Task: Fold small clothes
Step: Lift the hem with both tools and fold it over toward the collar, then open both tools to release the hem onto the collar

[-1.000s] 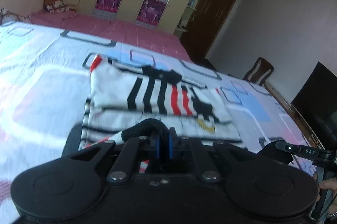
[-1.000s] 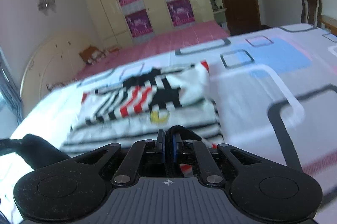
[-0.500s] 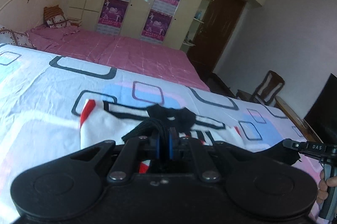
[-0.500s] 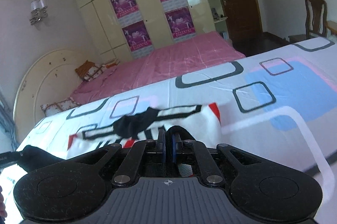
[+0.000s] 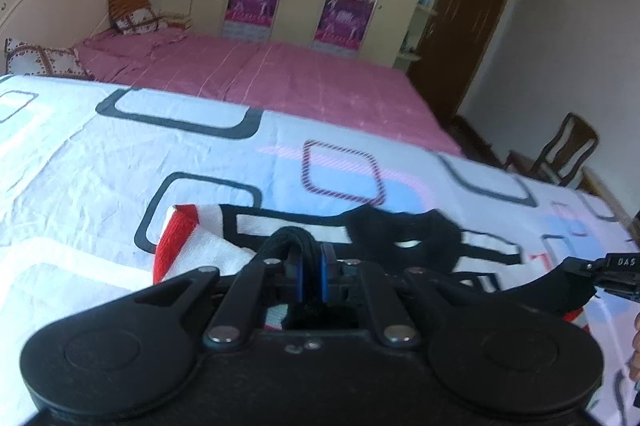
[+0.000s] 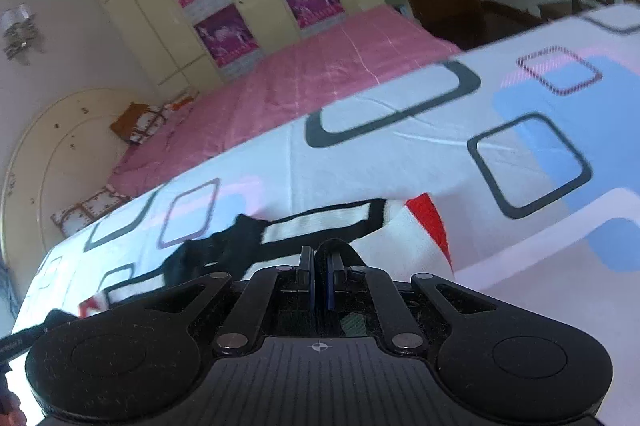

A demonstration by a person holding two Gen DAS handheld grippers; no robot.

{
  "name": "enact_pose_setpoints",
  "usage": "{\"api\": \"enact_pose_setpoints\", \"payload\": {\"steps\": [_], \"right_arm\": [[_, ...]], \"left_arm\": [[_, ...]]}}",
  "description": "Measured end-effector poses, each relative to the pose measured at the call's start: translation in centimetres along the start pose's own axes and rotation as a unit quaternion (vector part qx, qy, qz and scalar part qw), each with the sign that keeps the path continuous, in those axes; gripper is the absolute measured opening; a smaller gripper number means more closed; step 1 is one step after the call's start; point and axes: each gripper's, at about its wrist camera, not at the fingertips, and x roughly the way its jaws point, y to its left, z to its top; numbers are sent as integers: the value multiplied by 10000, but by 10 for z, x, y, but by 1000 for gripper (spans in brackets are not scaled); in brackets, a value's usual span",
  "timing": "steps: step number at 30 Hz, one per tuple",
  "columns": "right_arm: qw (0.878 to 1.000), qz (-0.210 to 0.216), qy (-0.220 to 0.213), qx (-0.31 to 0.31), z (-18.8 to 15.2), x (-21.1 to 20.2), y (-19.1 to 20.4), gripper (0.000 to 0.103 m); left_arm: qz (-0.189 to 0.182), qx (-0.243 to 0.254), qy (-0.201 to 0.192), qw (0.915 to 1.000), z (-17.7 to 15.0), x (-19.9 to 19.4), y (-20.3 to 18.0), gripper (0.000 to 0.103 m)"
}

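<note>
left wrist: left tongs [image 5: 311,268] clenched on black hem of one shirt [image 5: 208,246], now carried up over its collar, striped front hidden | right wrist: right tongs [image 6: 319,276] clenched on same shirt [image 6: 400,238], lying on bed sheet [image 6: 360,154]; four posters [image 6: 224,34]

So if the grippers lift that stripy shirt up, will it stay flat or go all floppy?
Probably floppy: the stripy shirt is thin cloth that already bends and bunches where the left gripper pinches it. It likely sags between the left and the right gripper. It looks light, so it should lift easily off the bedsheet.
</note>
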Motion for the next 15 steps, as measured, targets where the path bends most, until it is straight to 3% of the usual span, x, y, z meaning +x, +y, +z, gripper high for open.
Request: {"api": "enact_pose_setpoints", "payload": {"steps": [3, 5, 9, 11, 12, 13, 15], "right_arm": [[9997, -31, 167, 161, 1, 18, -13, 5], [9996, -42, 228, 161, 2, 23, -18, 6], [9996, 61, 271, -10, 4, 25, -21, 6], [9995, 136, 272, -23, 5, 22, -23, 6], [9995, 181, 245, 3, 7, 21, -25, 6], [9995, 228, 224, 47, 8, 21, -26, 6], [9993, 287, 211, 74, 9, 18, -28, 7]], "left_arm": [[152, 75, 266, 9995, -3, 22, 2, 9], [239, 131, 326, 9991, -6, 29, 4, 16], [128, 25, 351, 9993, -8, 29, 11, 22], [146, 47, 270, 9995, -7, 25, 12, 39], [193, 40, 193, 9996, -4, 22, 13, 60], [227, 17, 38, 9997, -2, 16, 16, 70], [237, 31, -160, 9996, 3, 8, 21, 71]]}}
